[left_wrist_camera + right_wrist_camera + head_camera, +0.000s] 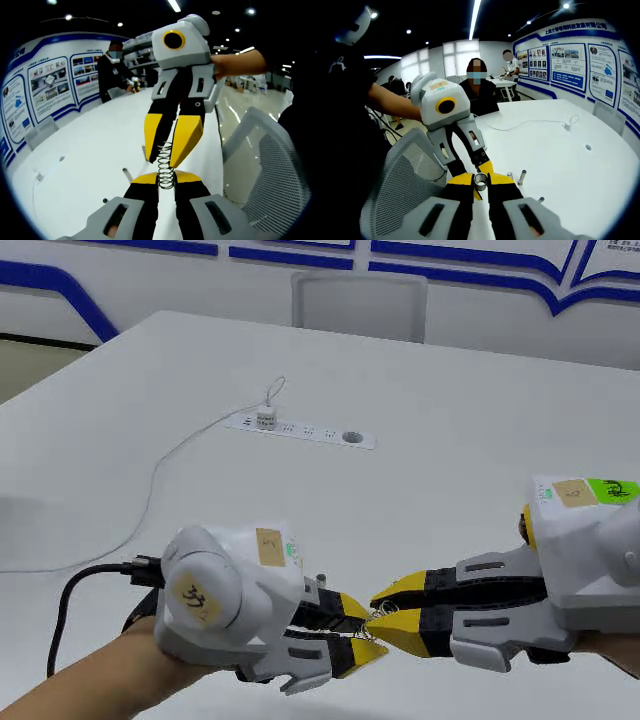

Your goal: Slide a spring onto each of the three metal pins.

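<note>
A small steel spring (372,616) hangs between the two sets of yellow fingertips, just above the white table (430,420). My left gripper (165,179) is shut on the spring (165,165) at its near end. My right gripper (166,161) comes in from above and pinches the far end. In the right gripper view the spring (480,181) shows end-on between my right gripper's (481,181) tips. Upright metal pins (522,176) stand on the table just beyond. Two of the pins (127,175) show left of the spring in the left gripper view.
A white power strip (300,430) with a plug and a trailing cable lies mid-table. A grey chair (358,302) stands at the far edge. A mesh chair (405,175) is close beside the table. A seated person (479,95) faces the table.
</note>
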